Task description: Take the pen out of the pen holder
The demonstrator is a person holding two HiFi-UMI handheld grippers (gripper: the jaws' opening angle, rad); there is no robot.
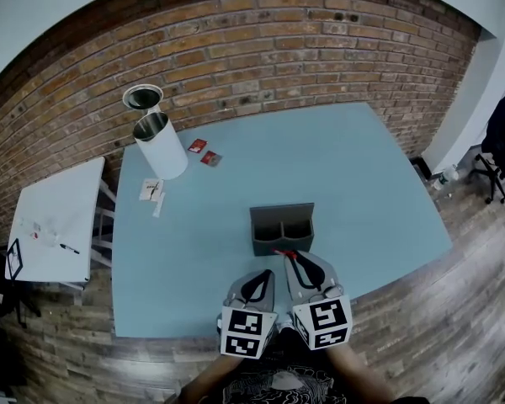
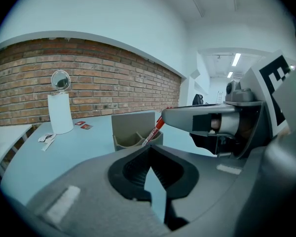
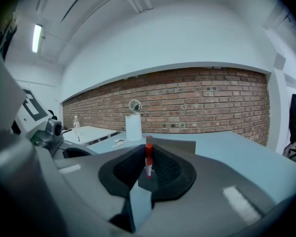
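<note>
A grey two-compartment pen holder (image 1: 282, 228) stands on the blue table (image 1: 362, 175), just ahead of both grippers. My right gripper (image 1: 289, 257) is shut on a red pen (image 1: 281, 252) at the holder's near edge. In the left gripper view the pen (image 2: 154, 129) leans, its top in the right gripper's jaws and its lower end down at the holder (image 2: 133, 128). The right gripper view shows the pen (image 3: 149, 158) upright between the shut jaws of the right gripper (image 3: 148, 169). My left gripper (image 1: 257, 288) is shut and empty, back from the holder and beside the right one; its jaw tips (image 2: 149, 157) meet.
A white cylinder (image 1: 162, 146) with a small round mirror (image 1: 142, 97) stands at the table's far left. Two red packets (image 1: 204, 151) and white paper slips (image 1: 151, 190) lie near it. A white side table (image 1: 55, 221) sits to the left, and a chair (image 1: 503, 141) at the right.
</note>
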